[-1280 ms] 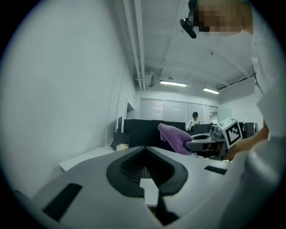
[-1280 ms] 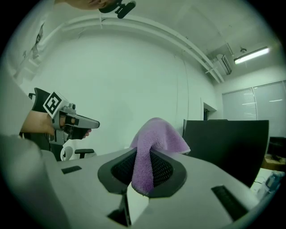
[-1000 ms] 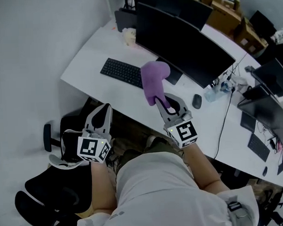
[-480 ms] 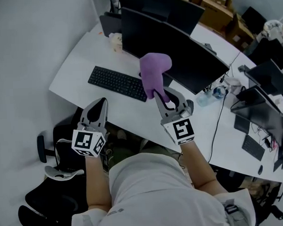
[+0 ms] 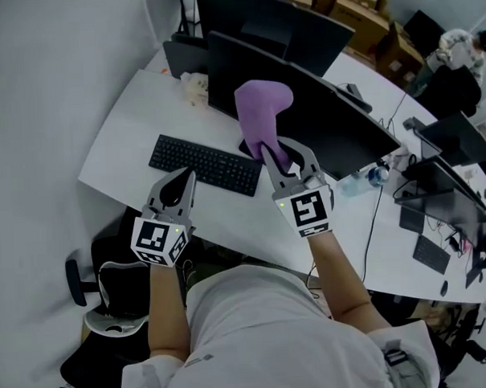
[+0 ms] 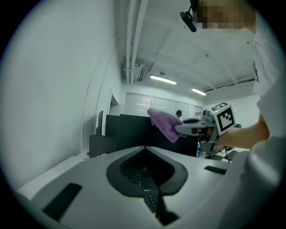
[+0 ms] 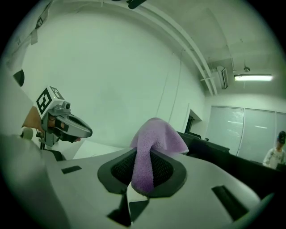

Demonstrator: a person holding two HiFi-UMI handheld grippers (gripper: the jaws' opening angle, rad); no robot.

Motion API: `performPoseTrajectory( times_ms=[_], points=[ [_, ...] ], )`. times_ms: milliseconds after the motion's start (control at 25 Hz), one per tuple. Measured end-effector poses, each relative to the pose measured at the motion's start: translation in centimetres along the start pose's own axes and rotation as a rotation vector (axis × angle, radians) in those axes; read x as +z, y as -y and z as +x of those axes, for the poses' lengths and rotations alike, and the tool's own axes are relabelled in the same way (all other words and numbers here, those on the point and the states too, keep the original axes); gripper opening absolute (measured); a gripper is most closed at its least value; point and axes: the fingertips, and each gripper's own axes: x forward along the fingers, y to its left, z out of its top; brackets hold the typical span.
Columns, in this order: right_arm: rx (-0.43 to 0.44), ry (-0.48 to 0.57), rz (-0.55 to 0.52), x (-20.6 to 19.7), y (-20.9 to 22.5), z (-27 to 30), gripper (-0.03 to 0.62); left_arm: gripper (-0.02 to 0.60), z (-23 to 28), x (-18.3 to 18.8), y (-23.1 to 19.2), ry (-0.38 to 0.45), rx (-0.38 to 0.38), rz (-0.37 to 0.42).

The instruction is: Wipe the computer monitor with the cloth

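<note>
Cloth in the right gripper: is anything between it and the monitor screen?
Nothing visible does. The cloth, clamped in the right gripper, is raised in front of the dark monitor; the keyboard lies below, flat on the desk. Whether cloth touches screen can't be told.

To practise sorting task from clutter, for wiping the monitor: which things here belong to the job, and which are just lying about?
Job: soft purple cloth; wide black computer monitor; right hand-held gripper, clamped on the cloth.
Lying about: flat black keyboard; clear plastic bottle; brown cardboard boxes.
</note>
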Motion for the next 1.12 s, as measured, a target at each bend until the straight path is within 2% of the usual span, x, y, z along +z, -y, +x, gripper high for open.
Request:
performPoseTrajectory(
  times_ms=[240,560,840,1120],
  points=[
    [-0.054,-0.052,-0.094,3.3,2.0,6.4,0.069,0.000,3.1,0.5,-4.2,-0.005,-0.077,-0.007],
    [-0.171,-0.165,-0.244,5.9,4.9,13.6,0.071,0.000,6.3,0.4,-9.4,-0.024,-0.166,-0.017],
    [-0.276,-0.258,-0.275,6.5,8.9,17.0,0.072,0.000,8.2,1.1,-12.5,-0.023,-0.222,-0.022],
    [-0.304,-0.355,-0.329,6.6,11.4,19.6,0.074,0.000,10.5,0.7,-13.7,-0.023,-0.275,-0.037]
  ],
)
